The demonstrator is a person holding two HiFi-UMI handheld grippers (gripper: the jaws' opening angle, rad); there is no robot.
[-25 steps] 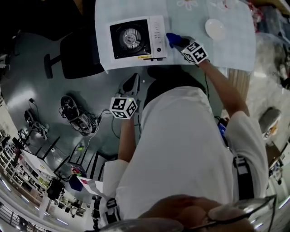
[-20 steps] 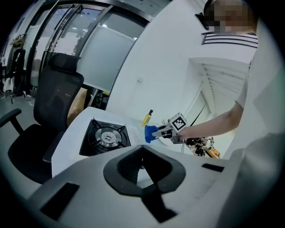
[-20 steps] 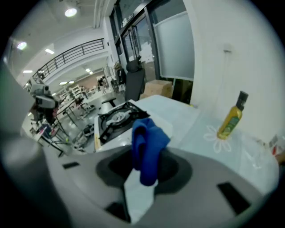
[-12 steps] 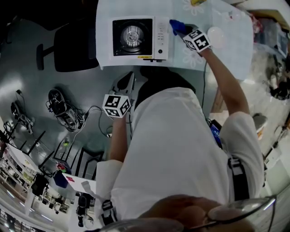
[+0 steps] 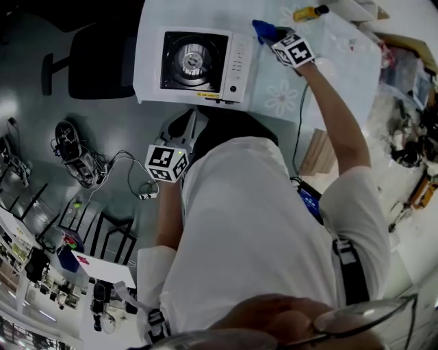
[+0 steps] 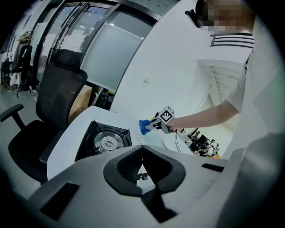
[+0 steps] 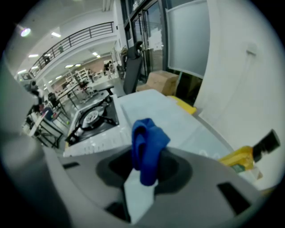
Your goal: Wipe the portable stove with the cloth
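Cloth — blue, bunched — sits pinched between the right gripper's jaws, over the table just right of the portable stove. Left gripper hangs off the table's near edge — jaws together, empty.

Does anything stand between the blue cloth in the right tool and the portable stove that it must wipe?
Nothing visible does. The right tool holds the cloth just beside the stove, at its right edge, over bare table. The yellow bottle lies farther right, out of the way.
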